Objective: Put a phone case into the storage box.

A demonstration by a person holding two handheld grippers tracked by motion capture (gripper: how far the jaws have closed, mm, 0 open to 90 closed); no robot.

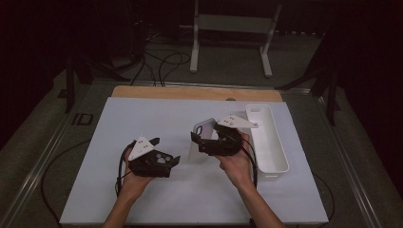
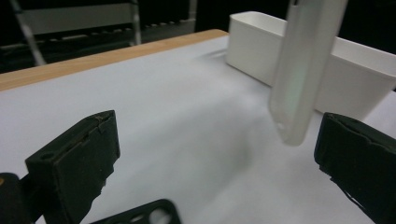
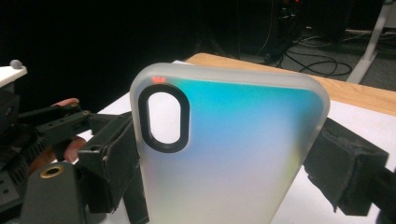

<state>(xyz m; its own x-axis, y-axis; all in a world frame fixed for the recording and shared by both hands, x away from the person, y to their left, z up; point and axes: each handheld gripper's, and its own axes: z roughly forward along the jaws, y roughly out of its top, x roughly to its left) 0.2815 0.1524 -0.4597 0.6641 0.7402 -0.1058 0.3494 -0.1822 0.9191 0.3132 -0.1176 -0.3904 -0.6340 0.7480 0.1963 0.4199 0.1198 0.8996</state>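
Seen from the high view, a person's two hands reach in over a white table mat (image 1: 142, 199). The right gripper (image 1: 202, 137) pinches a frosted, see-through phone case (image 1: 203, 129) and holds it up off the mat, roughly in the middle of the table, its long axis standing nearly upright and tilted a little. A long white bin (image 1: 280, 159) lies just to the right of that hand, running away from the person. The left gripper (image 1: 171, 161) sits lower and to the left, near the case but apart from it, jaws spread and holding nothing. In the left gripper view, the two black jaws stand wide apart over bare mat; the case (image 2: 301, 70) hangs down from the top edge between them and farther off, its rounded end pointing at the mat, with the white bin (image 2: 252, 56) behind it and a wooden table edge (image 2: 93, 63) beyond. In the right gripper view, the case (image 3: 229, 154) stands upright between the jaws, clamped at both side edges, its oval camera cut-out (image 3: 166, 121) near the top left corner. The other gripper (image 3: 56, 140) shows behind on the left.
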